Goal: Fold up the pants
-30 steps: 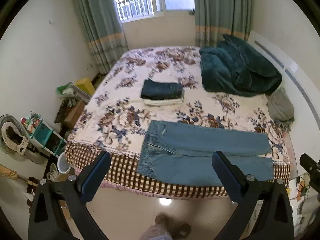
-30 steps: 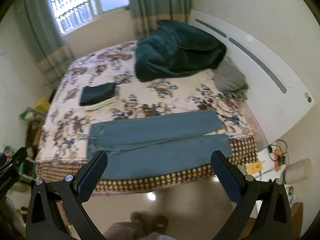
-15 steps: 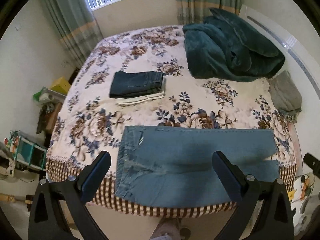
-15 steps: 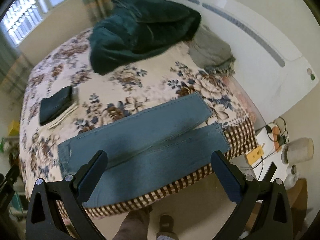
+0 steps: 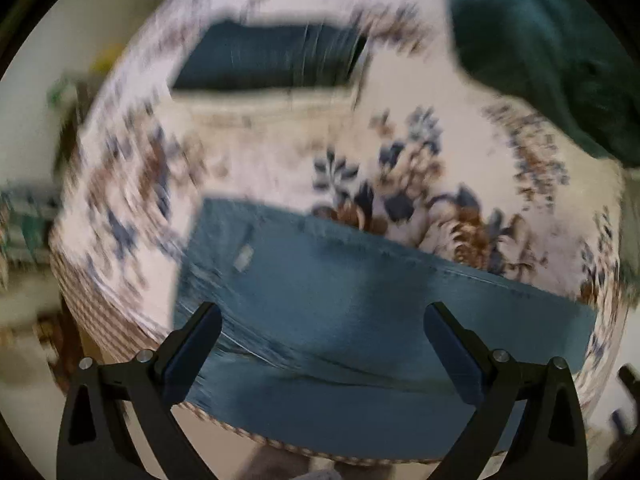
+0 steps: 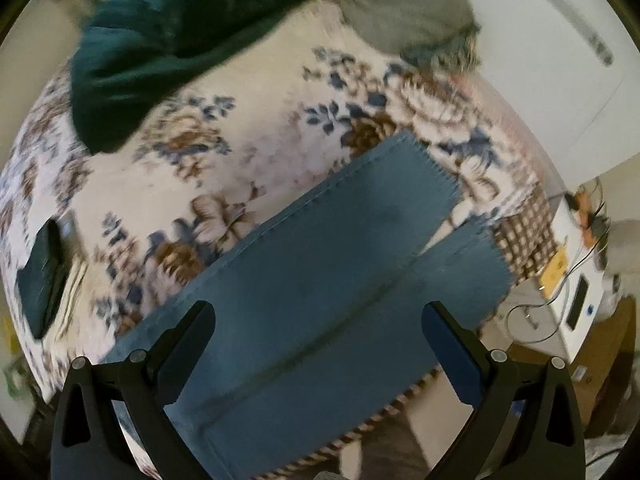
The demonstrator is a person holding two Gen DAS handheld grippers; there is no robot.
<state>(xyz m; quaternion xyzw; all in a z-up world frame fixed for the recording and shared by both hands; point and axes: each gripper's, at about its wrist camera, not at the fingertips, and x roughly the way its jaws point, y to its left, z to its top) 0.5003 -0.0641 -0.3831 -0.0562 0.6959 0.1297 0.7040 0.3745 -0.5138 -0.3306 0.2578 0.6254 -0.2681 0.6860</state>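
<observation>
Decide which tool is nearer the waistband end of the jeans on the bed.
Left. The left tool hangs open over the jeans near the waistband; the right tool, also open, hangs over the legs toward the hems.

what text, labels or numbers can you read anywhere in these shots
None can be read.
Small pale tag on the blue jeans near the waistband: blurred, nothing legible.
Yellow label on the white unit beside the bed: too small and blurred to read.
Dark panel on that same white unit: no legible characters.
Floral bedspread, folded dark jeans, teal blanket: no print visible.
</observation>
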